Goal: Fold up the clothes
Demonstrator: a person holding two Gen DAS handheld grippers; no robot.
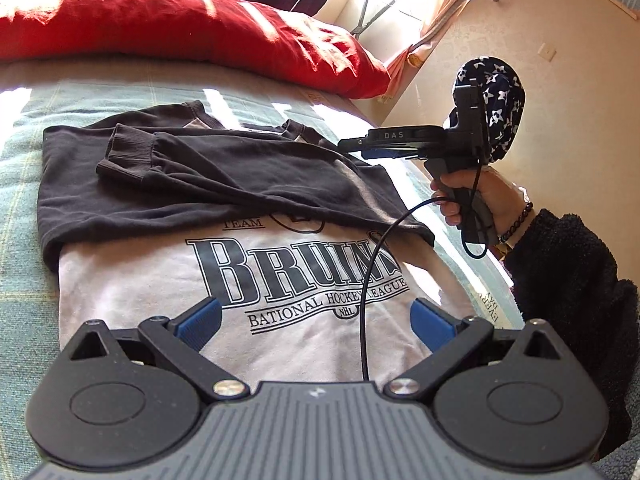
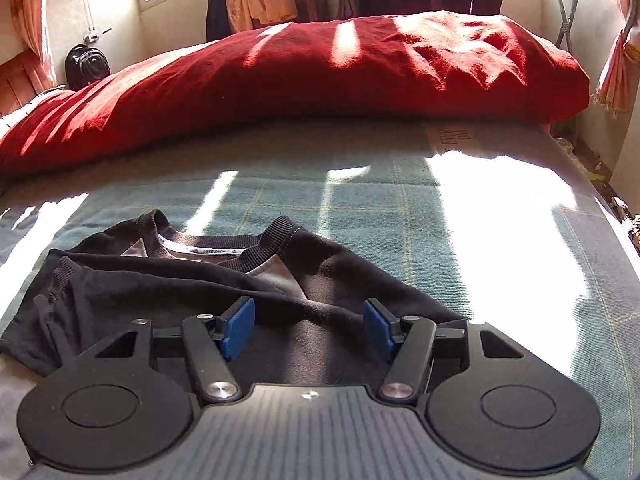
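A sweatshirt (image 1: 140,280) with a white printed front and black sleeves lies flat on the bed. Both black sleeves (image 1: 240,176) are folded across its chest, below the collar (image 2: 208,248). My left gripper (image 1: 316,320) hovers open over the white printed front, with nothing between its blue pads (image 1: 200,320). A hand (image 1: 480,196) holds my right gripper (image 1: 352,147) at the shirt's right shoulder. In the right wrist view that gripper (image 2: 308,328) stands open just above the black fabric (image 2: 160,292), pads apart and gripping nothing.
A green plaid blanket (image 2: 360,208) covers the bed. A bulky red duvet (image 2: 320,72) lies across the far end. The bed's right edge (image 1: 460,264) runs along a wall. A black cable (image 1: 368,280) hangs over the shirt. A backpack (image 2: 86,66) sits far left.
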